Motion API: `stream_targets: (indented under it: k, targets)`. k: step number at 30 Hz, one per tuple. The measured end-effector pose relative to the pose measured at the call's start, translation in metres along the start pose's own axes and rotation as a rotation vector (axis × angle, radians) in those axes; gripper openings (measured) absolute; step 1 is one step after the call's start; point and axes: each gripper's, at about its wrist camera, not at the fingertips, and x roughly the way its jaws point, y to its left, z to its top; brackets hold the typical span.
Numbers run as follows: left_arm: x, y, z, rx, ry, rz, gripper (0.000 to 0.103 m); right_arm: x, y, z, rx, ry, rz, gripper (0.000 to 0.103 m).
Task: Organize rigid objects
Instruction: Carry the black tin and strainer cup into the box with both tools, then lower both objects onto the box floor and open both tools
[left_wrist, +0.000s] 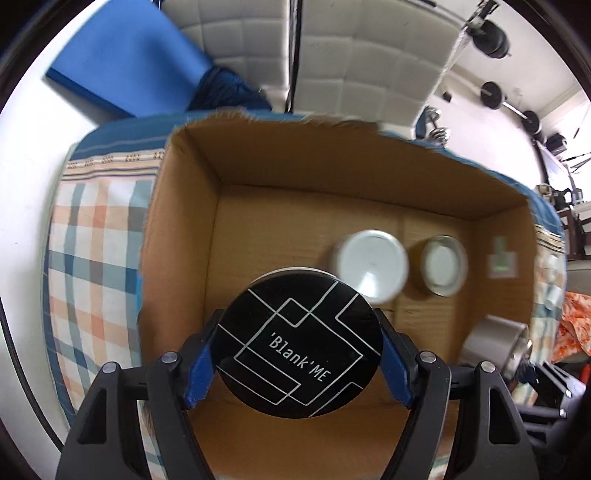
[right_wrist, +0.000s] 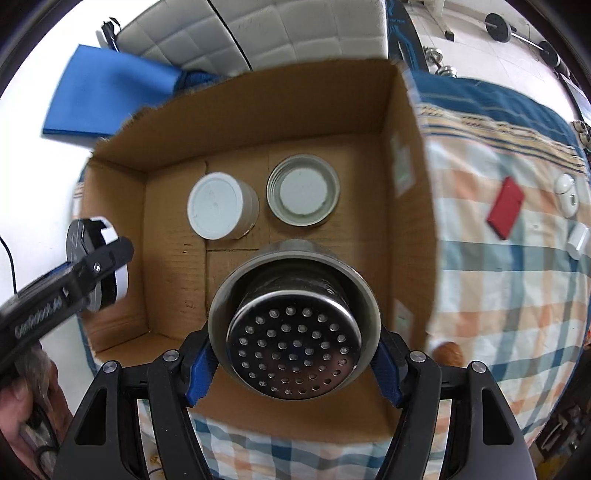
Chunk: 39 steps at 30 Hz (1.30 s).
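Observation:
My left gripper (left_wrist: 297, 363) is shut on a round black-lidded container (left_wrist: 299, 347) printed 'Blank'ME, held over the open cardboard box (left_wrist: 177, 236). My right gripper (right_wrist: 291, 363) is shut on a steel strainer cup (right_wrist: 293, 325) with a perforated bottom, held above the box (right_wrist: 410, 221) near its front. Inside the box stand a white-lidded jar (right_wrist: 218, 210) and a metal tin (right_wrist: 303, 194) with a white inside; both show in the left wrist view, the jar (left_wrist: 369, 269) and the tin (left_wrist: 443, 266). The left gripper with its container (right_wrist: 92, 266) shows at the box's left wall.
The box sits on a plaid cloth (right_wrist: 498, 295). On the cloth to the right lie a red flat case (right_wrist: 506, 212) and small white items (right_wrist: 567, 194). A blue mat (right_wrist: 110, 92) and a white padded headboard (right_wrist: 303, 33) lie behind the box.

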Motion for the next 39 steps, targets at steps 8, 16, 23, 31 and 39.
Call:
stream_targets:
  k: [8,16,23,31,39]
  targets:
    - [0.056,0.003,0.021,0.006,0.085,0.007,0.074,0.055,0.014,0.01,0.01,0.069,-0.078,0.073]
    - [0.078,-0.006,0.022,0.034,0.126,0.007,0.074,0.087,0.014,0.016,0.035,0.106,-0.12,0.073]
    - [0.089,-0.006,0.025,0.031,0.147,-0.013,0.074,0.09,0.026,0.023,0.031,0.114,-0.132,0.073]
    - [0.091,-0.003,0.024,0.015,0.196,-0.026,0.075,0.091,0.012,0.034,0.042,0.139,-0.114,0.075]
    - [0.061,-0.006,0.017,0.017,0.156,-0.02,0.081,0.071,0.01,0.031,0.032,0.113,-0.095,0.081]
